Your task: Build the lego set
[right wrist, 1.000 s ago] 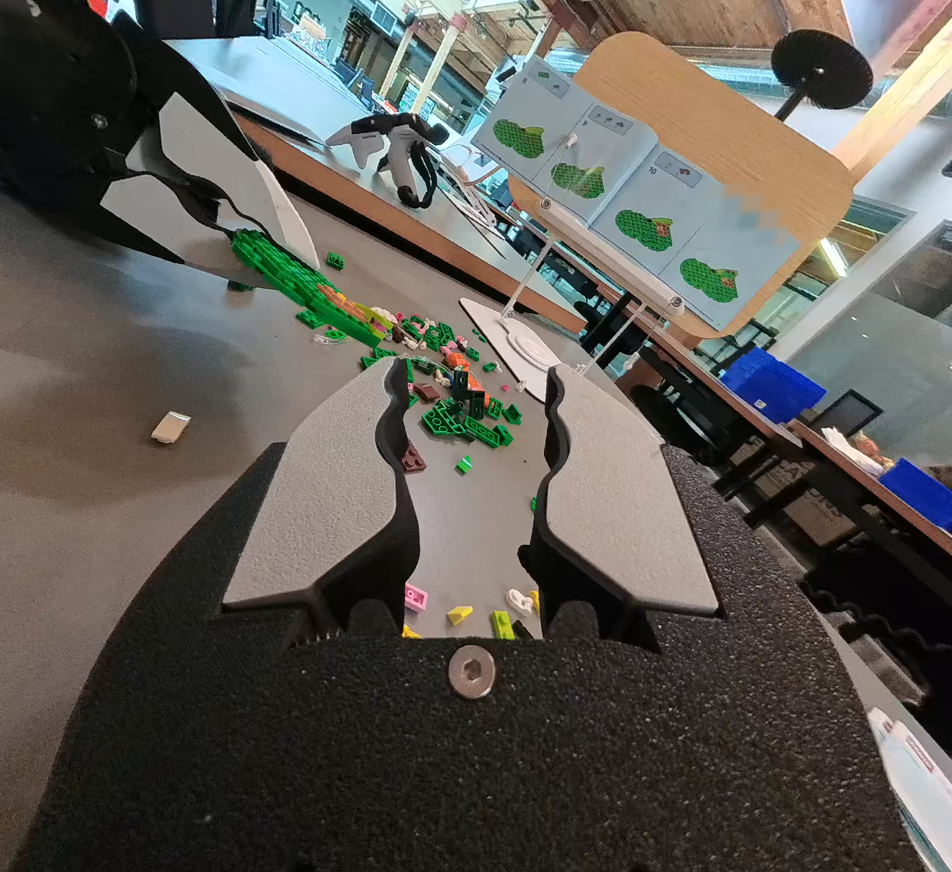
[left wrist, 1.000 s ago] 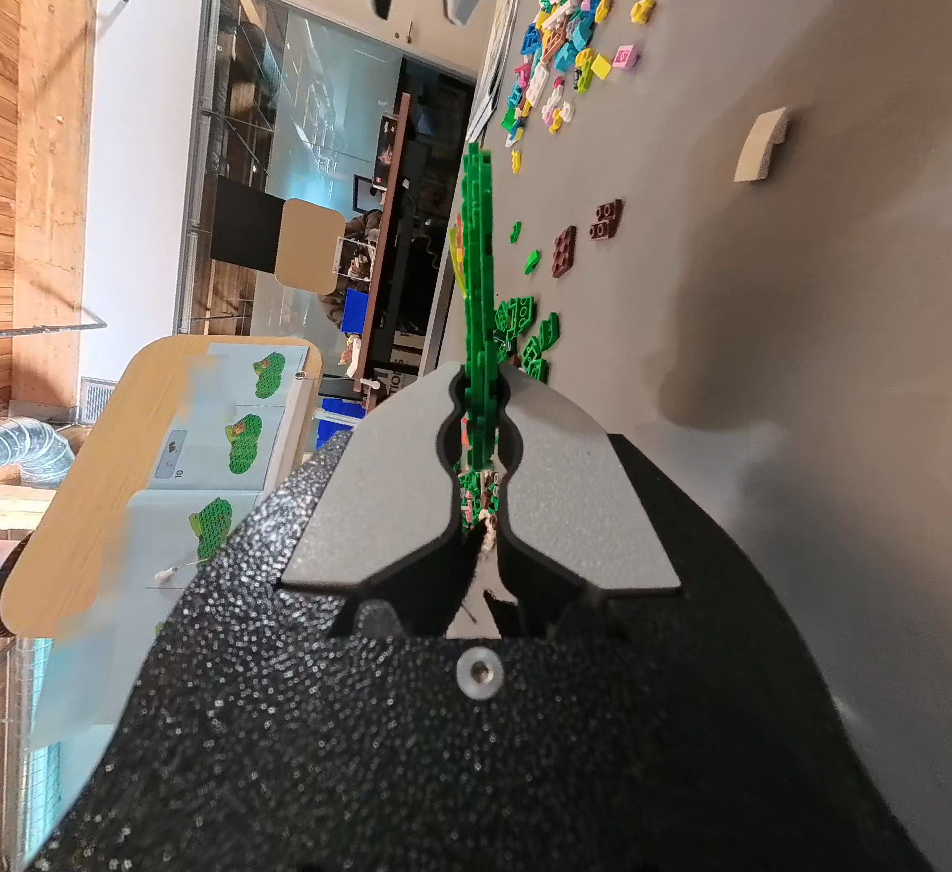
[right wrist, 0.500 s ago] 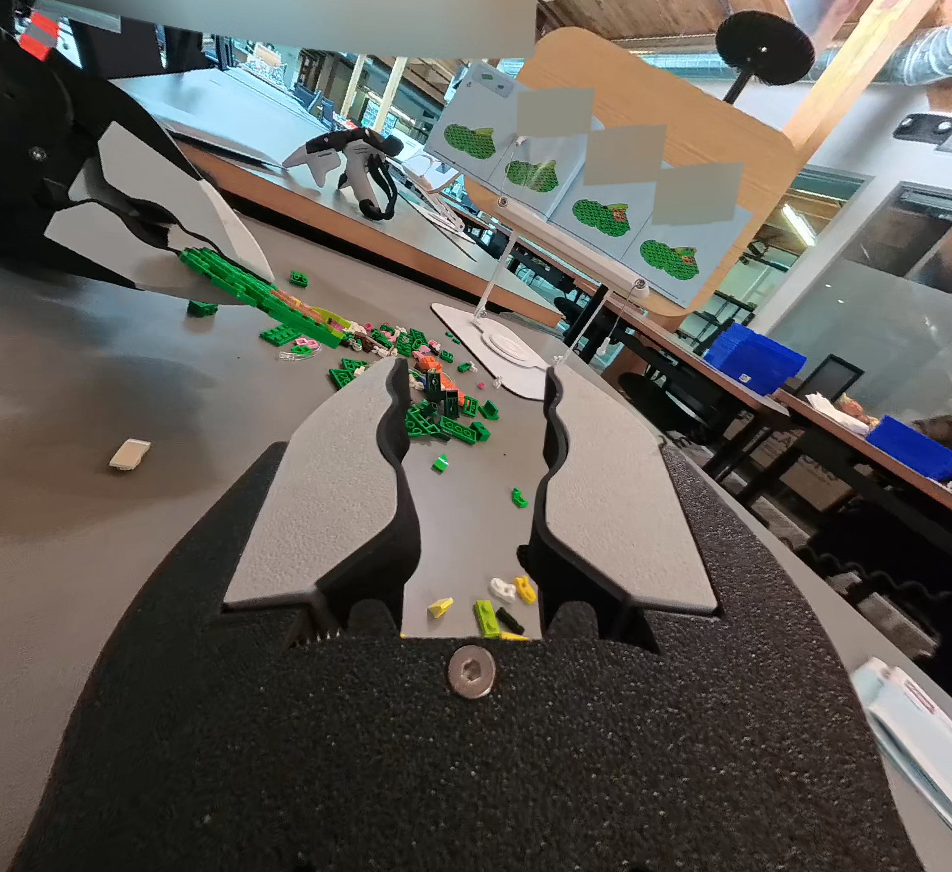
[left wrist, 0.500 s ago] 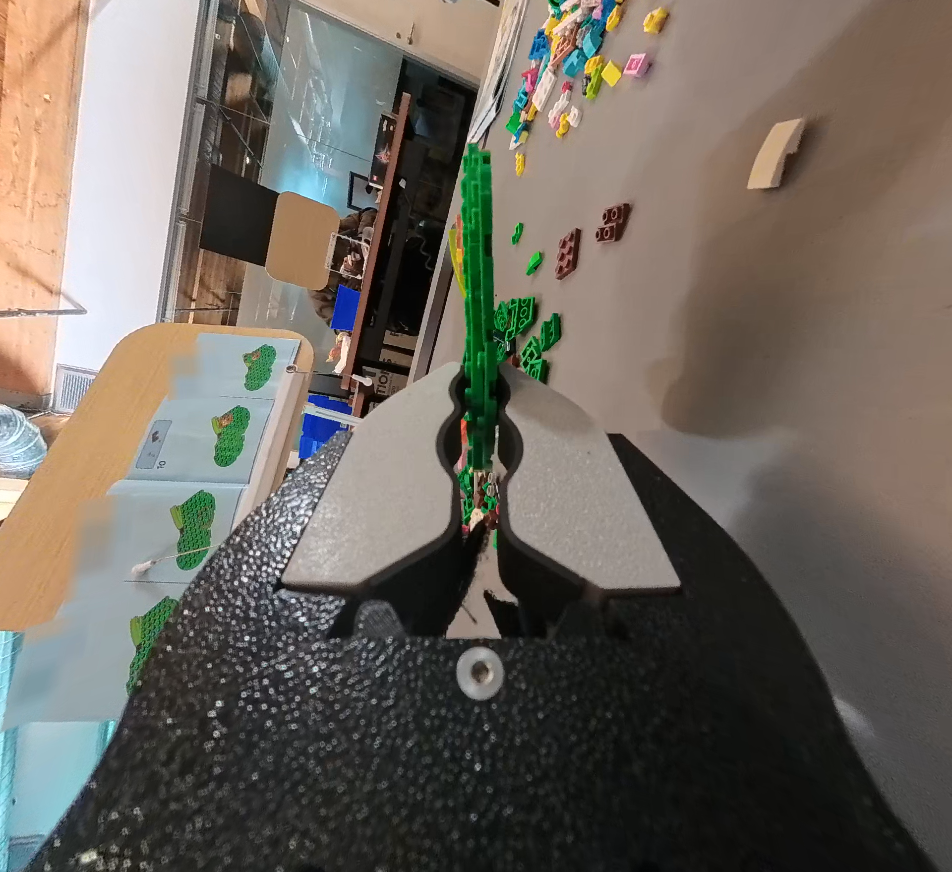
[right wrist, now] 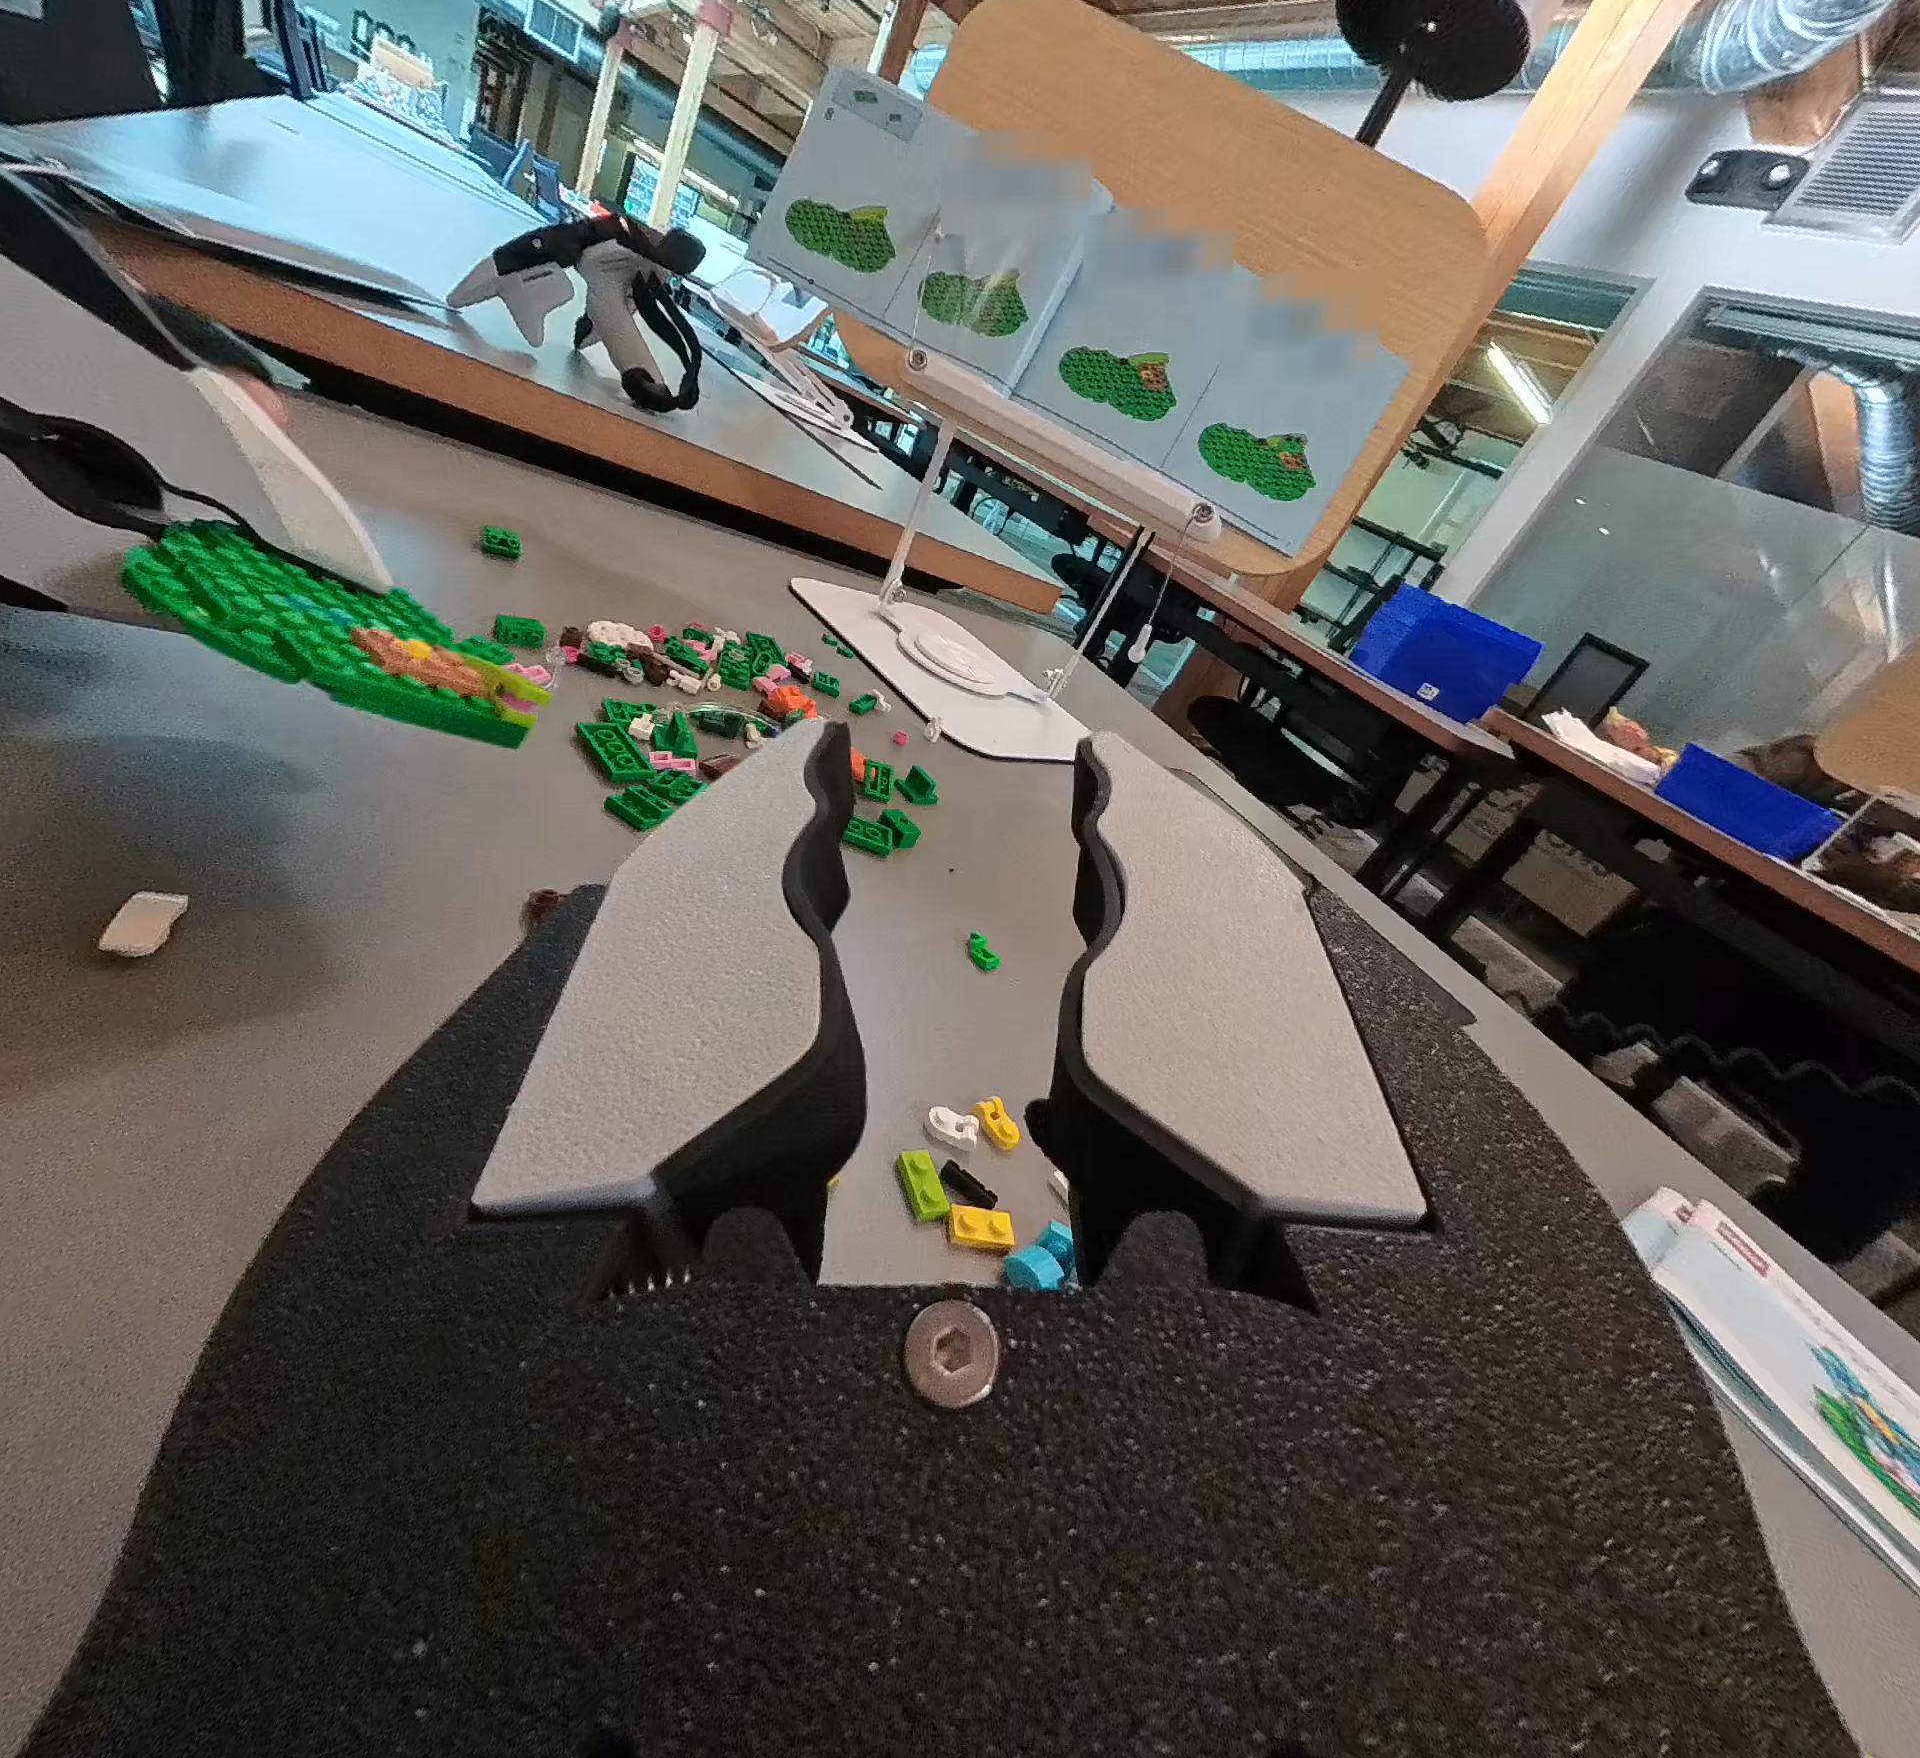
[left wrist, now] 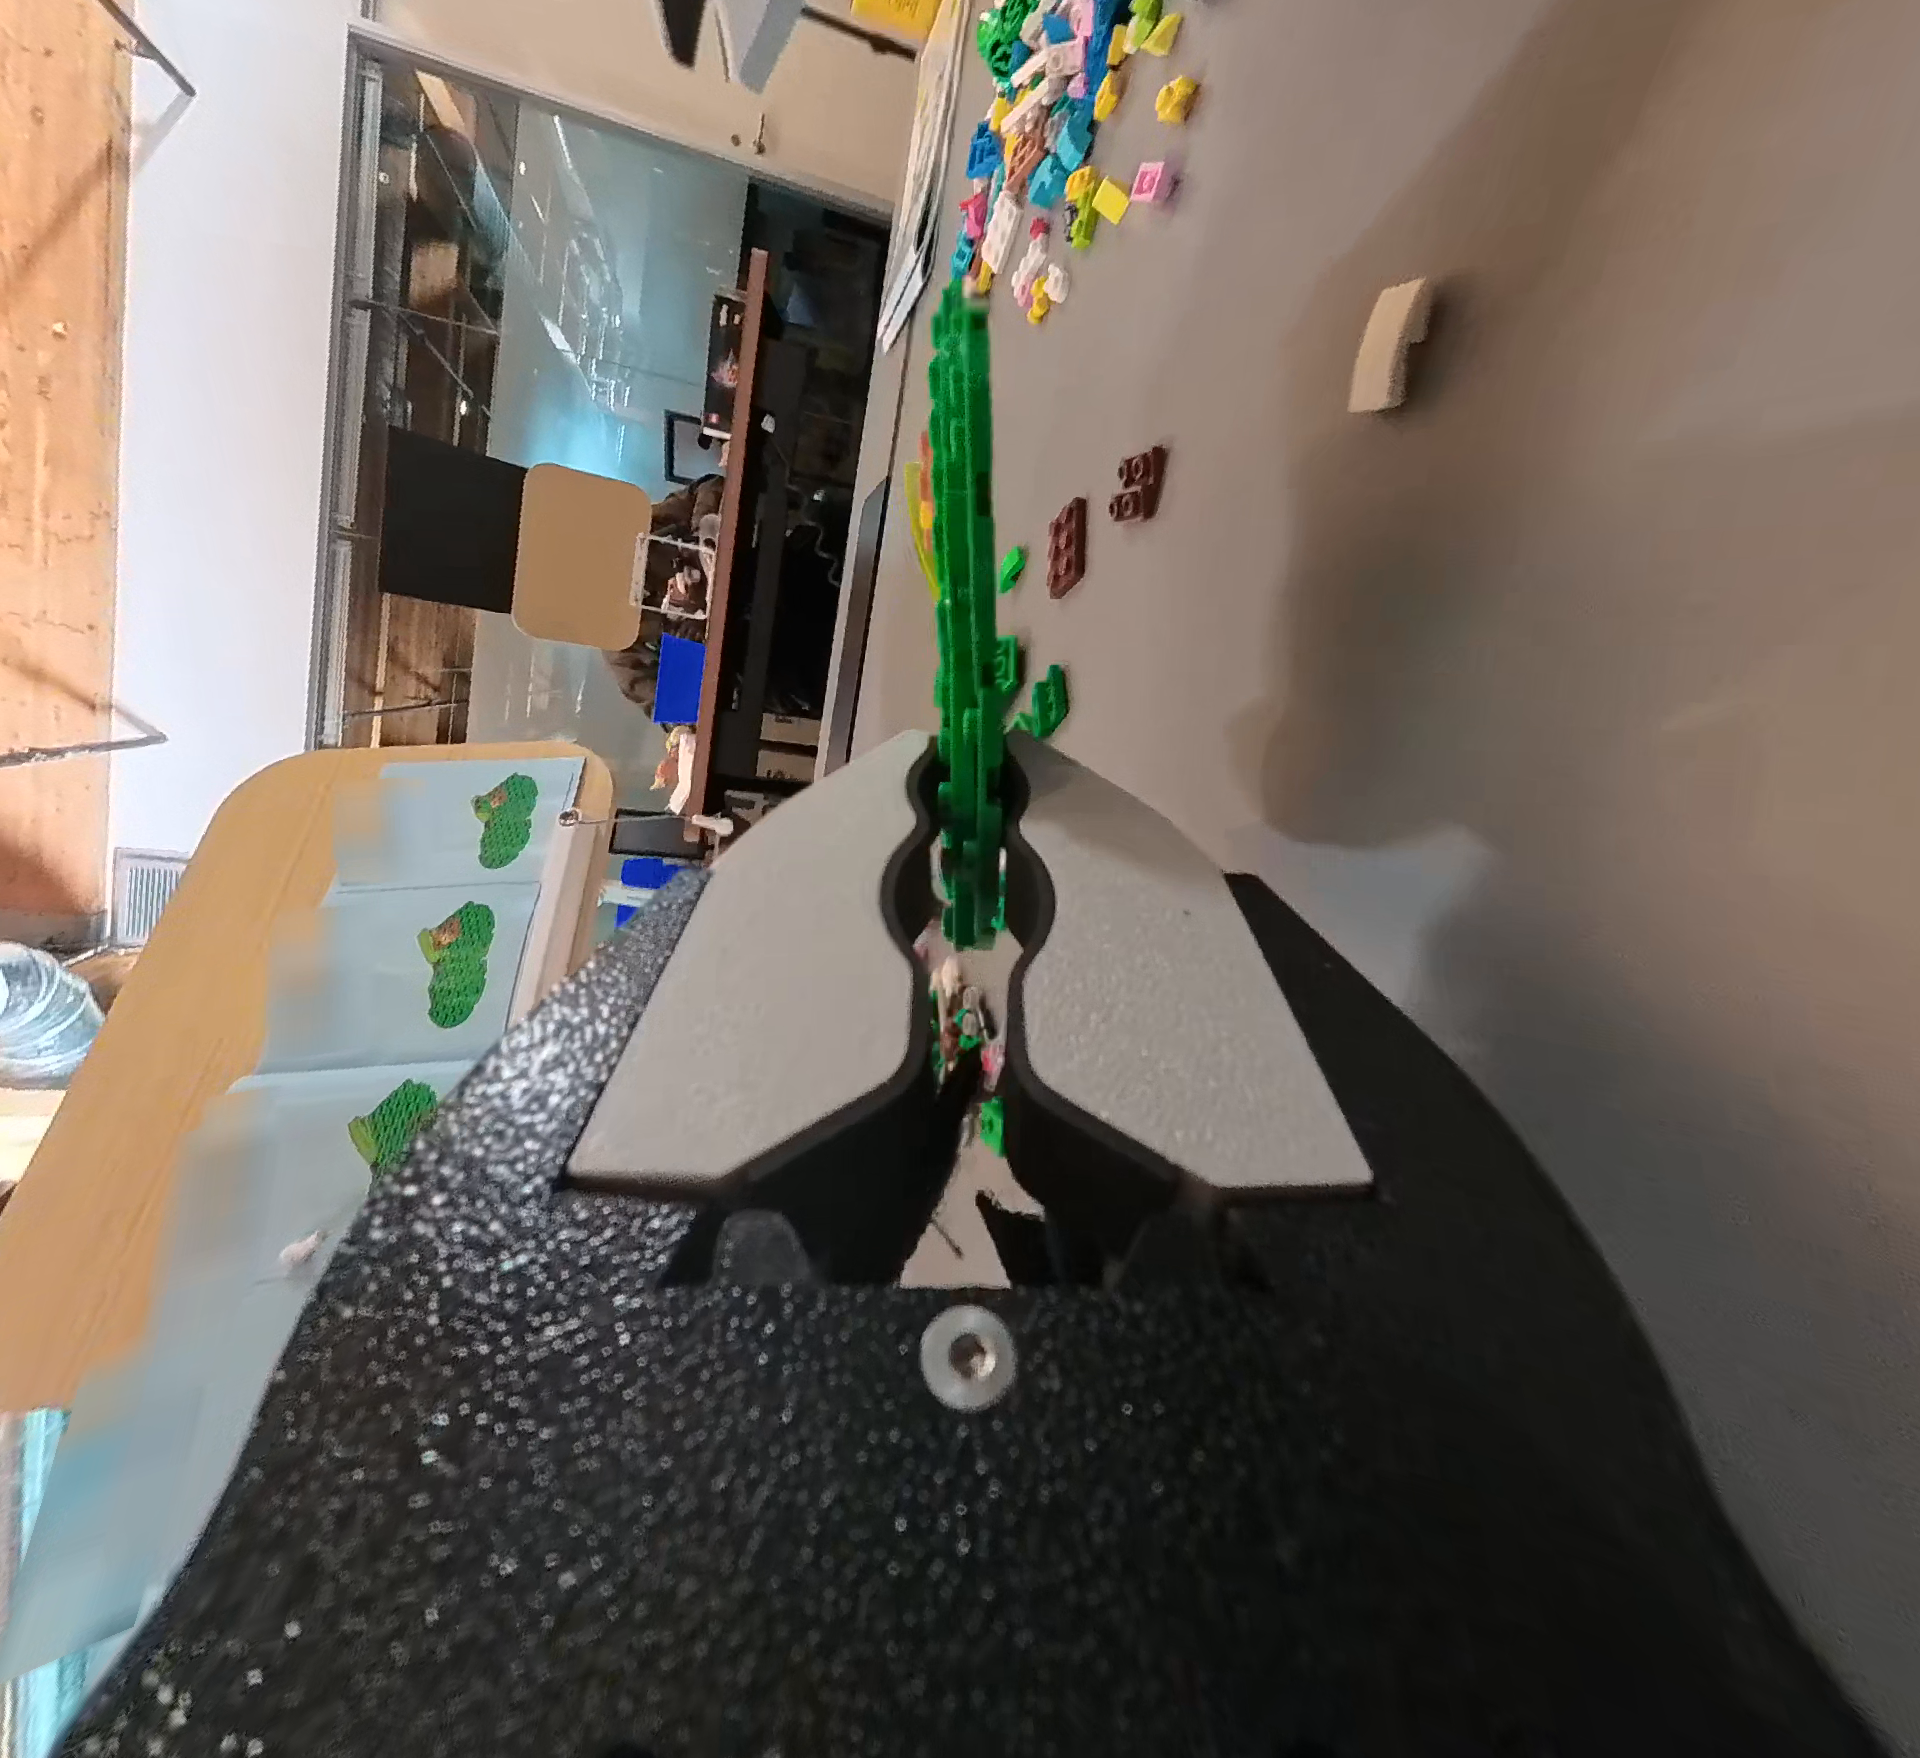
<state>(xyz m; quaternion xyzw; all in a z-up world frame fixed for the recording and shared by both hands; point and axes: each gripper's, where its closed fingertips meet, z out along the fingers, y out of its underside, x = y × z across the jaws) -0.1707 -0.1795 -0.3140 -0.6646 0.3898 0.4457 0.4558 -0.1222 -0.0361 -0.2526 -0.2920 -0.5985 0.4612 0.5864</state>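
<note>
left gripper (left wrist: 966, 763): my fingers are pinched narrow on the edge of the green lego base (left wrist: 964, 555), which i hold edge-on and lifted off the grey table (left wrist: 1558, 669).
right gripper (right wrist: 951, 773): fingers spread wide, nothing between them, hovering low over the table.
base, from the right wrist view: the green lego base (right wrist: 312, 628) tilts up off the table at the far left, a brown and pink patch already built near its free end.
loose parts: a green and brown pile (right wrist: 717, 721) lies just beyond my right fingertips; 1 small green piece (right wrist: 981, 952) sits alone between them; yellow, lime and cyan bits (right wrist: 977, 1189) lie close under the gripper.
guide: the instruction booklet (right wrist: 1049, 316) stands open on its stand behind the pile.
step in hand, my guess: picking the next brick with the right.
doing it well: i'd check the booklet first, settle on 1 piece clear of its neighbours, close squarely on its sides, and keep the left grip steady so the base doesn't swing.
</note>
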